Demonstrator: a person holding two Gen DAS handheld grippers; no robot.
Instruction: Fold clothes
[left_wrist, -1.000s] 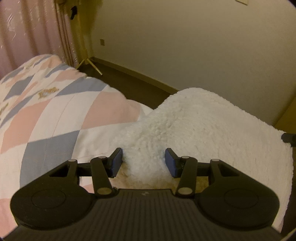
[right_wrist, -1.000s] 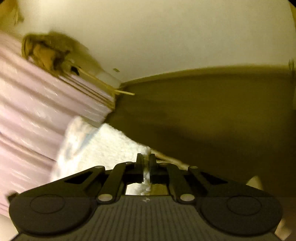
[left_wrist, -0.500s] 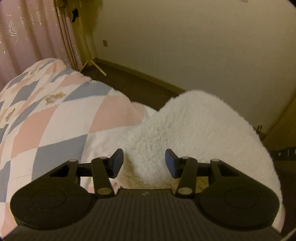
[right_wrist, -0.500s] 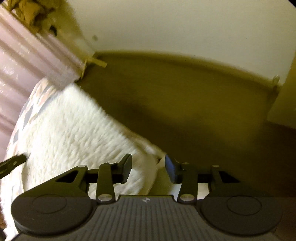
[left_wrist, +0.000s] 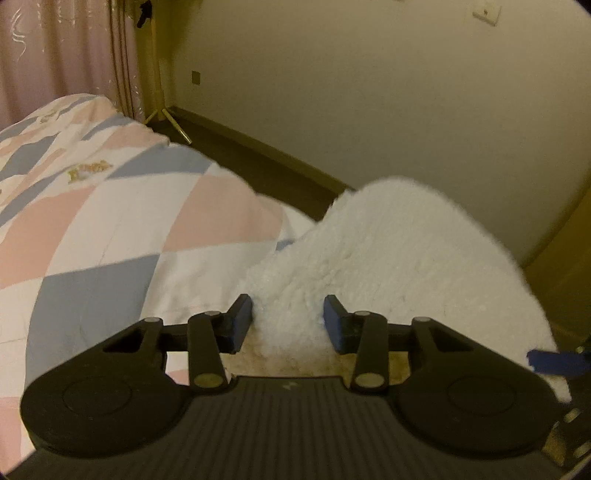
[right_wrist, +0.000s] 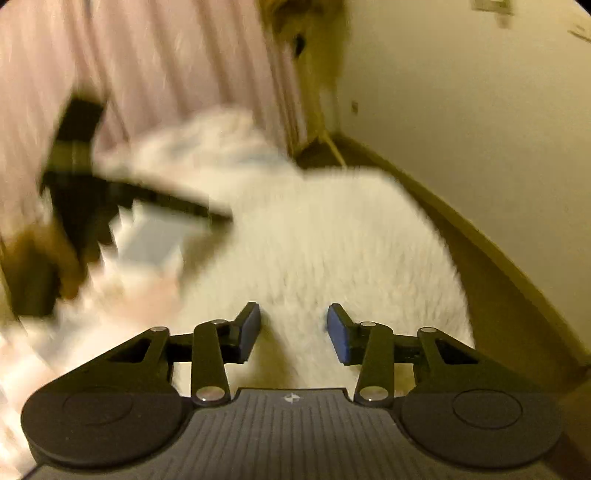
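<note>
Right gripper (right_wrist: 293, 328) view motion-blurred, fleece garment (right_wrist: 332, 240) edges smeared

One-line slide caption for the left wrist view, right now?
Left claw pinching a bunched fold of white fleece garment on the pink, grey and white diamond-pattern quilt.

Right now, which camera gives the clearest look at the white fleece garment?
The left wrist view: the white fleece garment is sharp there, its curly pile visible, a bunched fold sitting between the fingers of the left hand-held gripper, on the checked bedspread. The right wrist view shows it larger but smeared by motion blur.
</note>
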